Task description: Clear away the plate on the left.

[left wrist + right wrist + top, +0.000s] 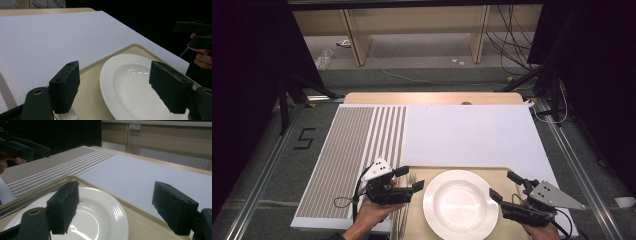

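Plate (pixel 460 204), one and white, sits on a beige tray (pixel 432 172) at the near edge of the counter (pixel 472 132), seen from the high view. Left tongs (pixel 407 179) hang just left of its rim, right tongs (pixel 506 186) just right of it; both stand open and hold nothing. A few forks (pixel 412 176) lie on the tray beside the left tongs; I cannot count them exactly. A striped mat (pixel 352 150) covers the counter's left part.

In the left gripper view, the two jaws stand wide apart over the plate's (pixel 130 82) near rim, nothing between the pads. The other gripper (pixel 197 35) shows far right.

In the right gripper view, the jaws are likewise spread, empty, with the plate (pixel 92 215) below and the forks (pixel 37 193) past its far side.

My judgement: the smooth, thin rim could slip from the pads if pinched shallowly, and uneven lifting by the two sides could tilt the plate or knock the forks.
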